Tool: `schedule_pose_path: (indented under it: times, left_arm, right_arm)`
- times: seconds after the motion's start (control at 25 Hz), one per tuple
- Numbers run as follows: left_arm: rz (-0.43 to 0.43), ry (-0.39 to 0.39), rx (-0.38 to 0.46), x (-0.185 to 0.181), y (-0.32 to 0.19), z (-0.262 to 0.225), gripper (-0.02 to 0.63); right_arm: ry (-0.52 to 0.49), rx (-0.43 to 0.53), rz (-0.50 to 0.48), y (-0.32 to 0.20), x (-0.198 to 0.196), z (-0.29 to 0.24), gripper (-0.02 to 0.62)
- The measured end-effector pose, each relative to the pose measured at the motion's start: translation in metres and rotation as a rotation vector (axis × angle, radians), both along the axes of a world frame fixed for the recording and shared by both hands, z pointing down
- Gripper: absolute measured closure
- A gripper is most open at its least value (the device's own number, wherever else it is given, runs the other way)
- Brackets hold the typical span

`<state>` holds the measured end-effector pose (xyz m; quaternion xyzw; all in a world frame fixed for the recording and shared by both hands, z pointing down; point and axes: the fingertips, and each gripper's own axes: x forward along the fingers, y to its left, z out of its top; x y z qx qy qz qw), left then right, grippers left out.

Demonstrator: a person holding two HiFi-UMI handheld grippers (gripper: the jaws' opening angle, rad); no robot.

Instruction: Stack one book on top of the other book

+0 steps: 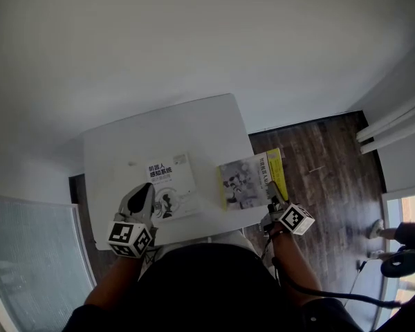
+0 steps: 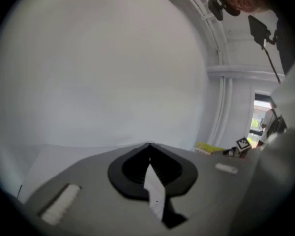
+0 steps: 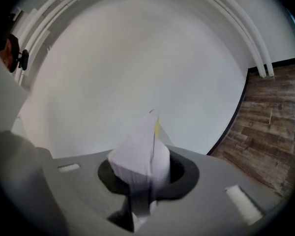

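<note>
My left fingers [image 1: 142, 200] pinch the white paperback book [image 1: 171, 184] at its 7 o'clock corner. My right fingers [image 1: 275, 203] clamp the yellow-edged grey book [image 1: 247, 182] at its 5 o'clock corner. Both books are over the white surface [image 1: 159, 130].

1. Soft, even daylight; brightest at window [image 2: 261, 113], slightly blown out.
2. Strong fisheye bending, black corners in both gripper views.
3. Nearest foreground blurred; white table [image 1: 166, 133] low-contrast.
</note>
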<state>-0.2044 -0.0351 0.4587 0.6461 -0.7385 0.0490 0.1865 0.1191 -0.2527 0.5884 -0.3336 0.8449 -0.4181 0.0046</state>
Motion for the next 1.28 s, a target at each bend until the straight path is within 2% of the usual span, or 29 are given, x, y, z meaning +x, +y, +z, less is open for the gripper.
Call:
schedule_pose_path:
  times: [0.32, 0.6, 1.28]
  left_arm:
    - [-0.013, -0.003, 0.043, -0.026, 0.012, -0.008, 0.601]
    - [-0.013, 0.021, 0.029, -0.037, 0.022, -0.002, 0.601]
    - [-0.074, 0.031, 0.033, -0.054, 0.064, 0.007, 0.601]
  right_arm:
    - [-0.010, 0.062, 0.032, 0.016, -0.015, -0.030, 0.520]
    - [-0.012, 0.127, 0.021, 0.023, -0.033, -0.053, 0.522]
    - [-0.154, 0.130, -0.040, 0.037, -0.077, -0.086, 0.520]
